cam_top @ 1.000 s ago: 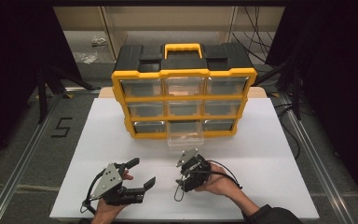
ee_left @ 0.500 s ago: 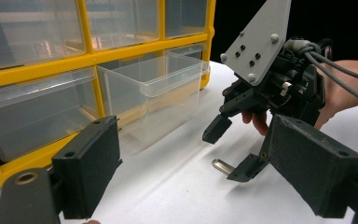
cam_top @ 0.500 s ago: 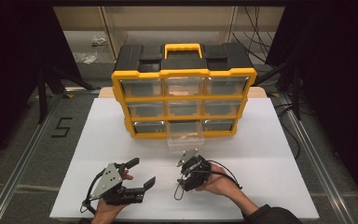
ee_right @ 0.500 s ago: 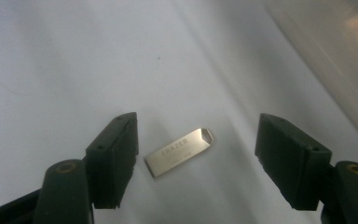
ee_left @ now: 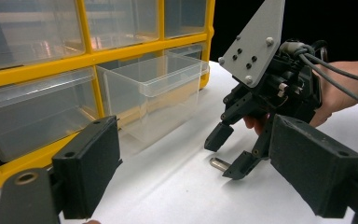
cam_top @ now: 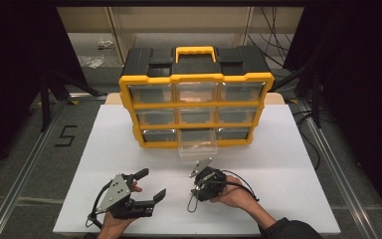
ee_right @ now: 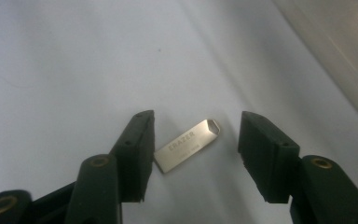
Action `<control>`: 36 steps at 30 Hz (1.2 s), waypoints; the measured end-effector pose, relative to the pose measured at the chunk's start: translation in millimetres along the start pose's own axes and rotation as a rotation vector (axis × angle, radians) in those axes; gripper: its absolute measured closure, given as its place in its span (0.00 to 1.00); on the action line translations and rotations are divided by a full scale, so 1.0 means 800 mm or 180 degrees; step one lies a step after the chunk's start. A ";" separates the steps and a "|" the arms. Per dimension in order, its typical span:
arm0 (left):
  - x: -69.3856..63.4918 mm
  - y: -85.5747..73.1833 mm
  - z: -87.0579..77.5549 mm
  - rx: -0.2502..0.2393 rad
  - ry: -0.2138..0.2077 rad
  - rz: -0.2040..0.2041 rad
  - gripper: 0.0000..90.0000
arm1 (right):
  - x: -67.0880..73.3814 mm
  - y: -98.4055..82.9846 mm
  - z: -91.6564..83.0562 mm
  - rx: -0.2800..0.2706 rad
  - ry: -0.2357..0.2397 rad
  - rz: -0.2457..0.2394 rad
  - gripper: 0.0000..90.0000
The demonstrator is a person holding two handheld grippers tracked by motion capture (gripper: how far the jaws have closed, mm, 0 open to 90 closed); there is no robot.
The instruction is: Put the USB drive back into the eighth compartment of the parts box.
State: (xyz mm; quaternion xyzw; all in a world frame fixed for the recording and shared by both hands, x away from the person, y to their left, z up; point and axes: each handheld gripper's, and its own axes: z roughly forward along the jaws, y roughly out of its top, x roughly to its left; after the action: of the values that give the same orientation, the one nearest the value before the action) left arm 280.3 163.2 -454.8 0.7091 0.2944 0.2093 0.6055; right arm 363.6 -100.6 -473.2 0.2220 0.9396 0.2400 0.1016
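Nearest the person, the left claw [cam_top: 149,191] hovers over the near left part of the white counter [cam_top: 288,169], held in a hand that comes in from the near edge; its two black pads stand wide apart with nothing between them, and it points to the right and away, toward the other hand. Just to its right, near the middle of the counter, the right claw [cam_top: 197,190] is tipped down at the counter top, with its grey three-cornered plate facing the far side. Its jaws have just been closing and now stand about half apart, straddling a small metal USB stick [ee_right: 188,145] that lies flat on the counter; in the right gripper view one end of the stick lies right against the left pad, whether touching or not I cannot tell, while the right pad stands clear of the other end, so the stick is not yet gripped. In the left gripper view the same stick [ee_left: 219,164] lies on the counter under the right claw's tips. Farther off, a clear drawer [cam_top: 198,148] sticks out of the bottom middle slot of a yellow and black organizer box [cam_top: 197,78] that stands at the far middle of the counter, with its other clear drawers pushed in.
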 end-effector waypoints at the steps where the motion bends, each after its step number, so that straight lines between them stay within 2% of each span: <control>1: 0.000 0.000 0.000 0.0001 0.0001 -0.0001 0.18 | -0.001 0.000 0.000 0.0005 0.0016 0.0000 0.56; 6: 0.000 0.000 0.000 0.0001 0.0001 0.0000 0.18 | -0.003 -0.001 -0.002 0.0028 0.0064 -0.0005 0.62; 9: 0.000 0.000 0.000 0.0003 0.0004 0.0005 0.18 | -0.003 -0.001 -0.002 0.0049 0.0106 0.0042 0.66; 19: 0.000 0.000 0.000 0.0007 0.0005 0.0010 0.18 | -0.004 -0.001 -0.003 0.0061 0.0195 -0.0012 0.77; 22: 0.000 0.000 0.000 0.0008 0.0006 0.0014 0.18 | -0.002 -0.001 -0.004 0.0101 0.0214 0.0025 0.81; 29: -0.001 0.000 0.000 0.0006 0.0006 0.0008 0.18 | -0.001 0.000 -0.003 0.0080 0.0231 -0.0075 0.87; 36: 0.000 0.000 0.000 0.0007 0.0005 0.0009 0.18 | 0.004 0.001 -0.004 0.0100 0.0148 -0.0175 0.88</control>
State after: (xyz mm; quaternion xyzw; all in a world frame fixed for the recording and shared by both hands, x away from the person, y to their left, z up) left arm 280.0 163.0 -454.9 0.7101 0.2941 0.2104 0.6042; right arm 359.7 -99.9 -470.3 0.1921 0.9511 0.2275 0.0828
